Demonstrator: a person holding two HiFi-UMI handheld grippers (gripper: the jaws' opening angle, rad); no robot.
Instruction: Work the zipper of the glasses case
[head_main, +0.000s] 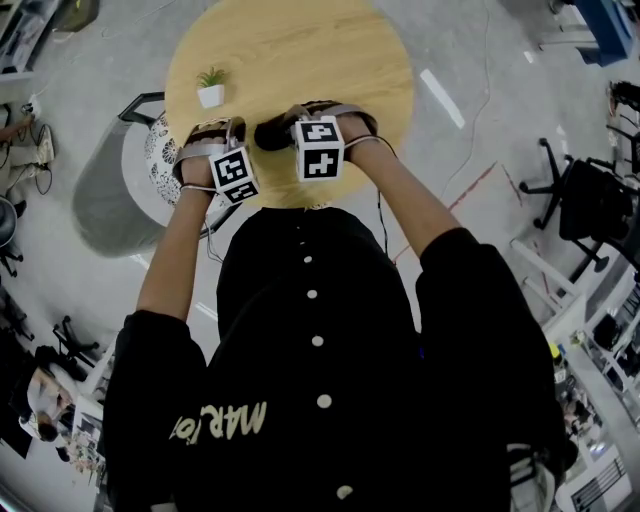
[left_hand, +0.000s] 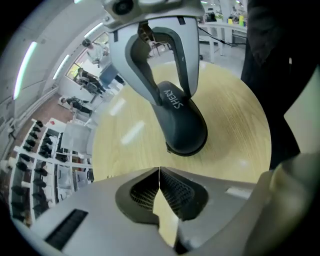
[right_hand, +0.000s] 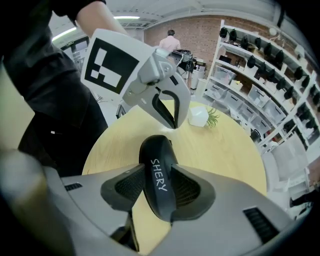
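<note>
Round pale-wood surface (head_main: 330, 60) lies under both hands, and over its near part the dark glasses case (right_hand: 159, 180), printed SHERY, is clamped across its middle by the right tongs (right_hand: 160, 189). Their jaws stand wide only because the shell fills them, with the ribbed pads pressing on either side. That crosswise hold looks meant to brace the case so the zipper has something firm to run against. It also leaves both rounded ends free. The case hangs tilted, its lower end close over the wood; whether it touches cannot be told. A small tab (left_hand: 168, 148) shows at that lower end, probably the zipper pull, though it is too small to be sure. The left tongs (left_hand: 159, 186) wait just short of this end, apart from it, pads pressed together with nothing between them. By the look of it they would have to part before they could pinch the pull. Farther back, a little potted plant (head_main: 211, 88) stands well clear of the work
</note>
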